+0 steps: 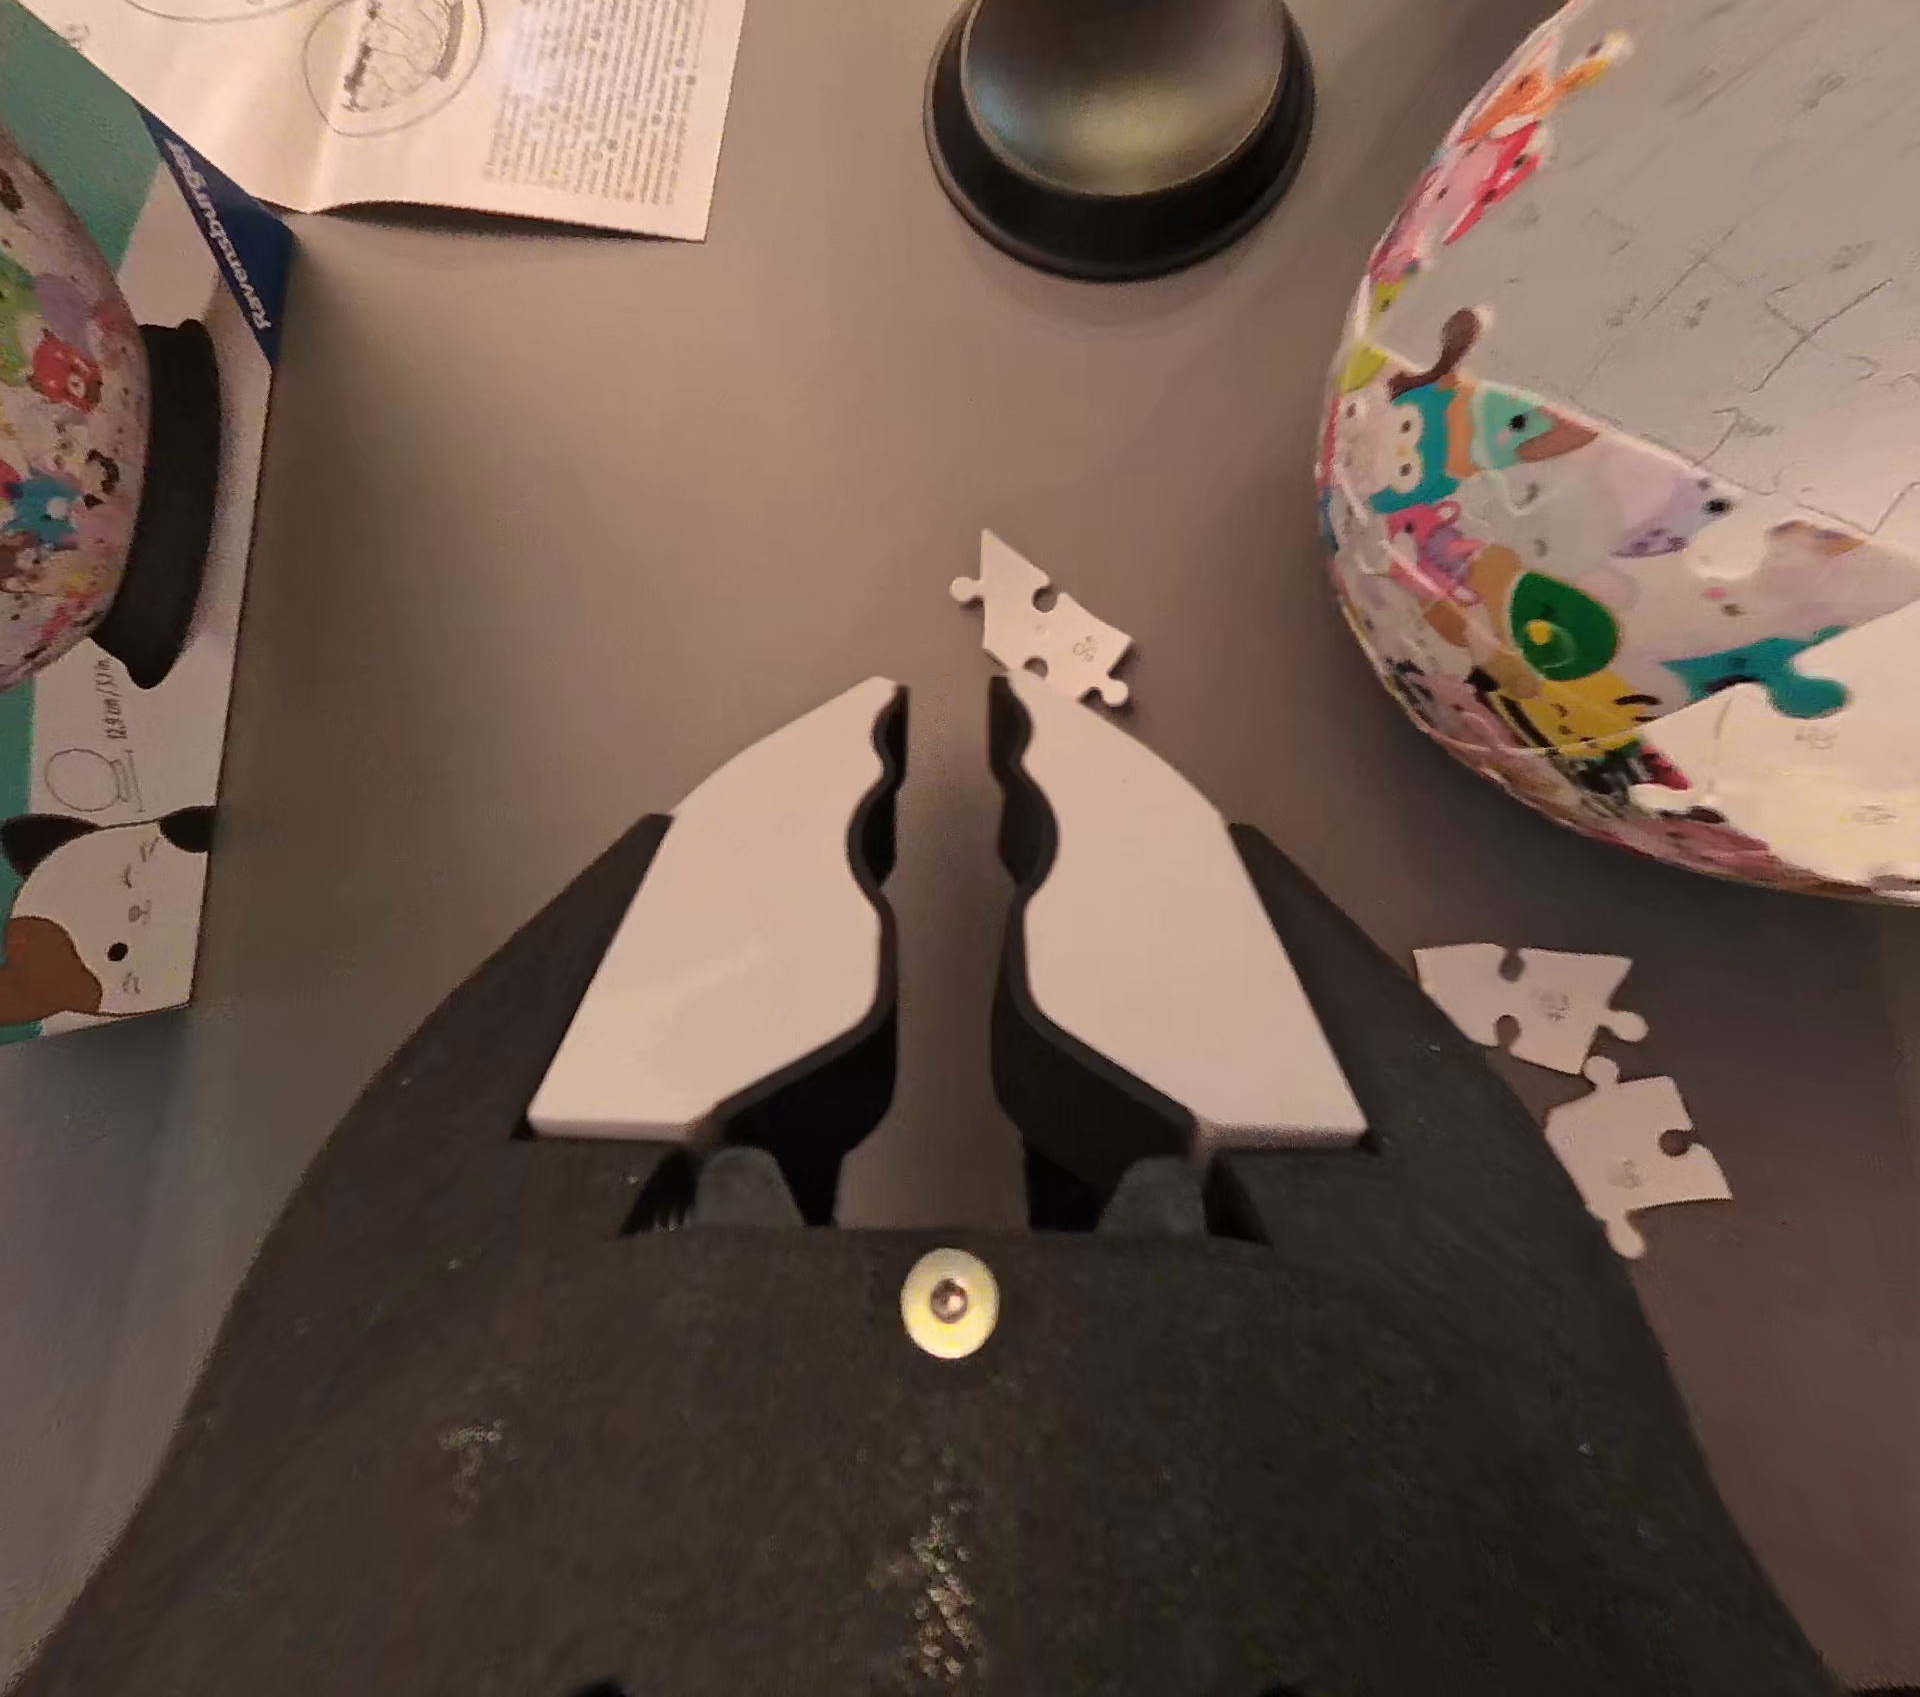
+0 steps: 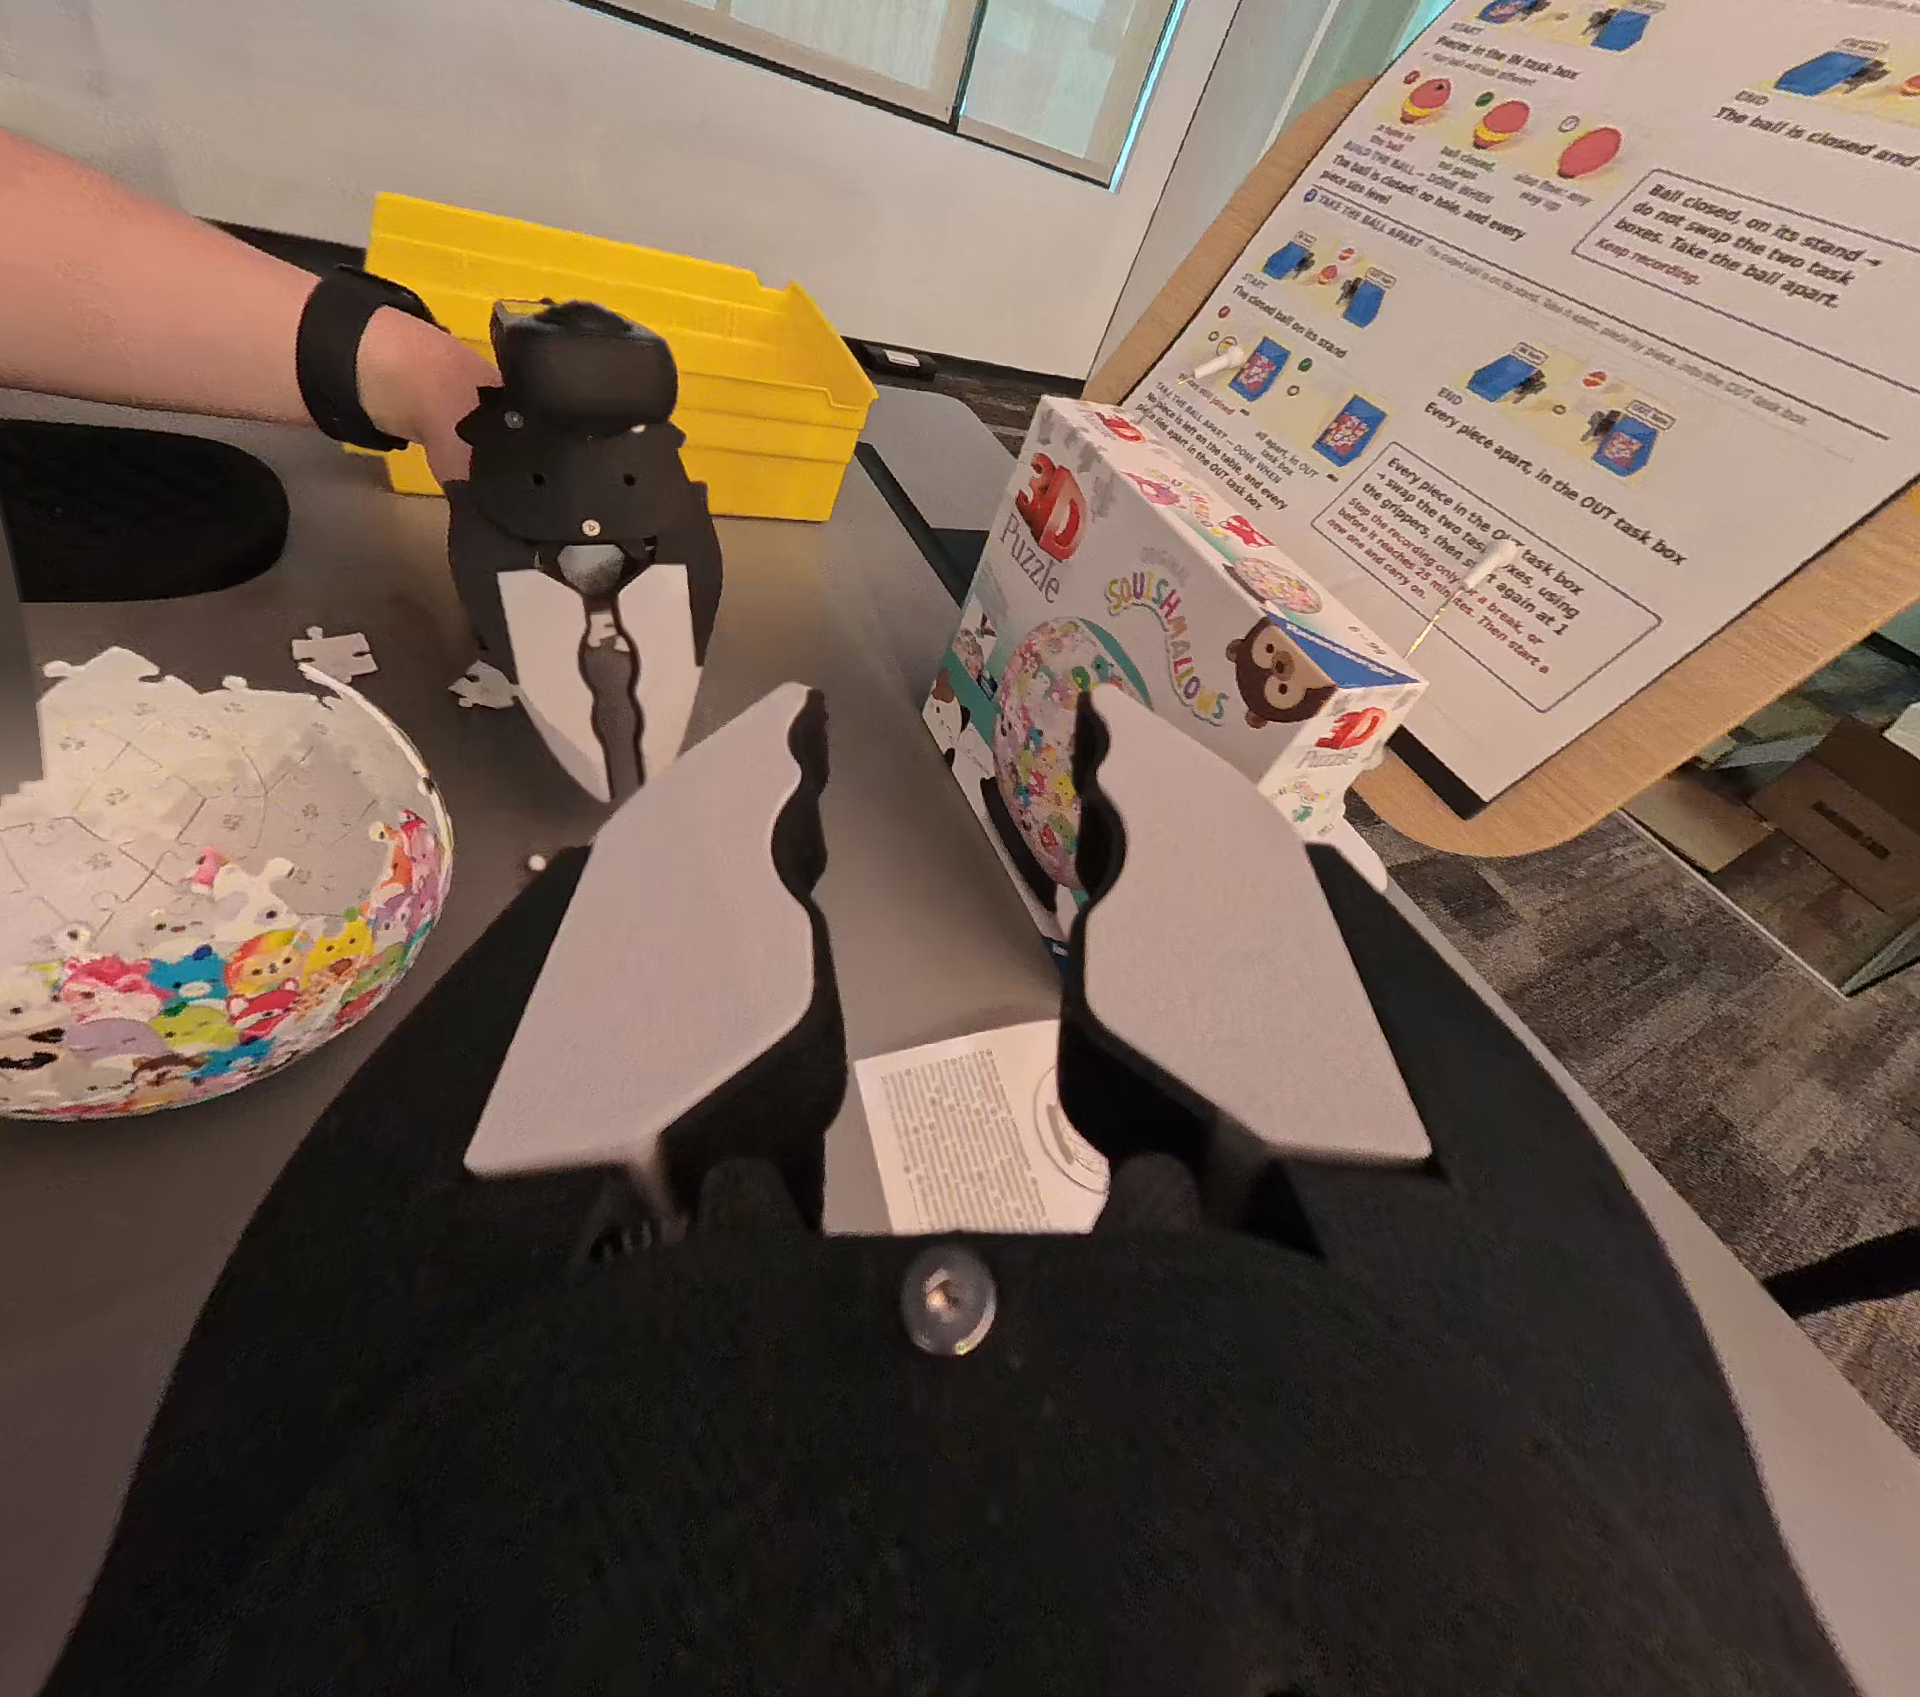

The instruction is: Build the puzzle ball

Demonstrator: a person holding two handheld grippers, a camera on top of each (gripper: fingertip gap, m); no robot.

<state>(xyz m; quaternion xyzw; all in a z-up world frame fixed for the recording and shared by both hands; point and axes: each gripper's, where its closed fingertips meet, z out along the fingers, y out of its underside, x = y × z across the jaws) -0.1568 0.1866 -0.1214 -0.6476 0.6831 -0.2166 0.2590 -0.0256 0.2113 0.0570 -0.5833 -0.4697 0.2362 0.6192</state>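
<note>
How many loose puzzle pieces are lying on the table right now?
3 visible: one loose piece just ahead of the left gripper fingertips, and two pieces side by side right of that gripper, below the half-built ball. Others may be hidden behind the ball.

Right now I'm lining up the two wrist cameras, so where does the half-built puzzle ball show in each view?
Left wrist view: the half-built puzzle ball fills the right edge, right of the black stand.
Right wrist view: it sits at the lower left, open side up, left of the left gripper.
Shared landmark: the puzzle box, far left in the left view, centre-right in the right view.
</note>
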